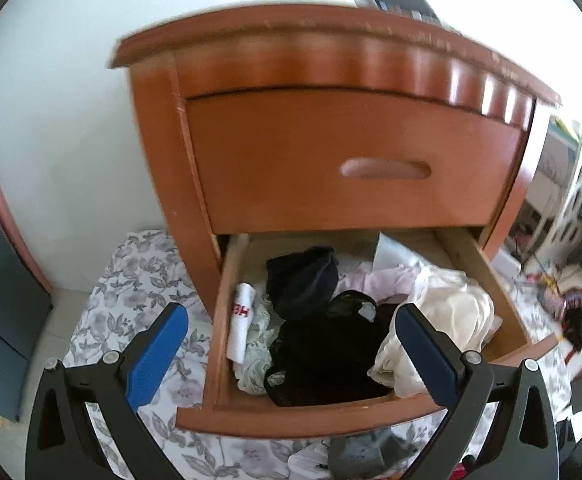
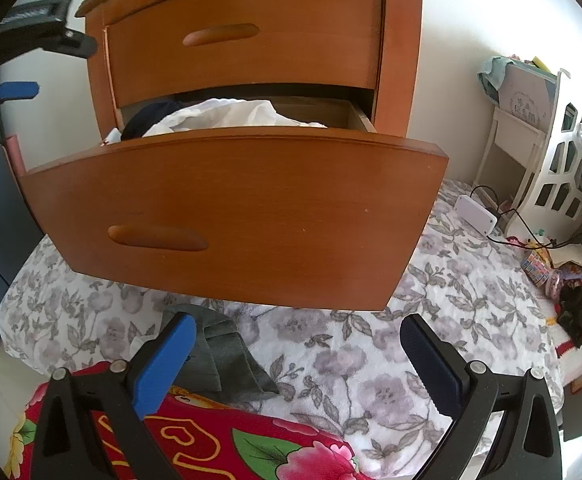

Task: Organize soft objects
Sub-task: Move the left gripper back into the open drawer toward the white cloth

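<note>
Floral bedspread [image 2: 371, 360] fills the floor of the scene, grey blossoms on white, and on it stands a reddish-brown nightstand [image 1: 331, 120] against a plain white wall. Bottom drawer [image 1: 291, 412] is pulled out and stuffed with soft things: a black lacy garment [image 1: 331, 344] in the middle, cream fabric [image 1: 455, 312] on the right side, a rolled white cloth with red lettering [image 1: 241, 320] along the left wall, something dark navy [image 1: 303, 280] behind. Left gripper [image 1: 291, 352] hangs above that drawer, jaws spread wide, nothing between them. Right gripper [image 2: 295, 364] sits lower in front of the drawer face, equally wide and empty, over a grey sock [image 2: 227, 360] on the bedspread and a red flowered blanket [image 2: 219, 440] (hearts and pink blooms). White shelving [image 2: 563, 184] and clutter line the far right.
</note>
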Tool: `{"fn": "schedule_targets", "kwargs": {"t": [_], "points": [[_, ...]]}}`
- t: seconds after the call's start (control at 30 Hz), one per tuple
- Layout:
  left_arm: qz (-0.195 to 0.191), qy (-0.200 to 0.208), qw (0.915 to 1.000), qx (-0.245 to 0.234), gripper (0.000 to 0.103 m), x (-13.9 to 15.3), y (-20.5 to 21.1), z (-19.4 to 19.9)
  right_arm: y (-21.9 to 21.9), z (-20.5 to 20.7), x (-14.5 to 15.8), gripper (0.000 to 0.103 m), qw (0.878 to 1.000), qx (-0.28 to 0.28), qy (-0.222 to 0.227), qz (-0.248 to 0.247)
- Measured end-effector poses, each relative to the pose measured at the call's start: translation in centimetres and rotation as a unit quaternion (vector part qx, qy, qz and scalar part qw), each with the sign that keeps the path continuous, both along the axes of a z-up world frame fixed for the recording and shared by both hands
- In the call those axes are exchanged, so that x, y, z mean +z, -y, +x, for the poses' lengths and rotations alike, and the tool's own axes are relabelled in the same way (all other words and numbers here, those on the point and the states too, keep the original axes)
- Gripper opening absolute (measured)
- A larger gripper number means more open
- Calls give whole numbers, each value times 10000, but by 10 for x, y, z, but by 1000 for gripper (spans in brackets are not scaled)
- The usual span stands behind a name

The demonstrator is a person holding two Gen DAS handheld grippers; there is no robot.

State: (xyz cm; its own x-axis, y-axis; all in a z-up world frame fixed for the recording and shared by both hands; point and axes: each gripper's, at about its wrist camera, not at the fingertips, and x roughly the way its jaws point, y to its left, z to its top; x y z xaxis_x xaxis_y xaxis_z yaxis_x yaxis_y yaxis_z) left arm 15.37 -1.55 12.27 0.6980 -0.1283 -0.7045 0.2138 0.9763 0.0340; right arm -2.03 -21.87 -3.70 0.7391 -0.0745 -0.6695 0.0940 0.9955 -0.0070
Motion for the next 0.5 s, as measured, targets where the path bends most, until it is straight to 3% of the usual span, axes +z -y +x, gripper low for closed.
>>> {"fn": "schedule_targets", "kwargs": {"t": [0.2,0.33,0.5], "points": [[49,-481,9988,-52,103,-13,17,24,2,2,-3,103,9999,9,-73,71],[-140,-732,9971,-168,103,-22,33,35,4,3,-4,103,9999,4,-106,136],[112,-814,9954,-494,103,-32,58,38,6,4,-5,103,9997,5,-113,199]]}}
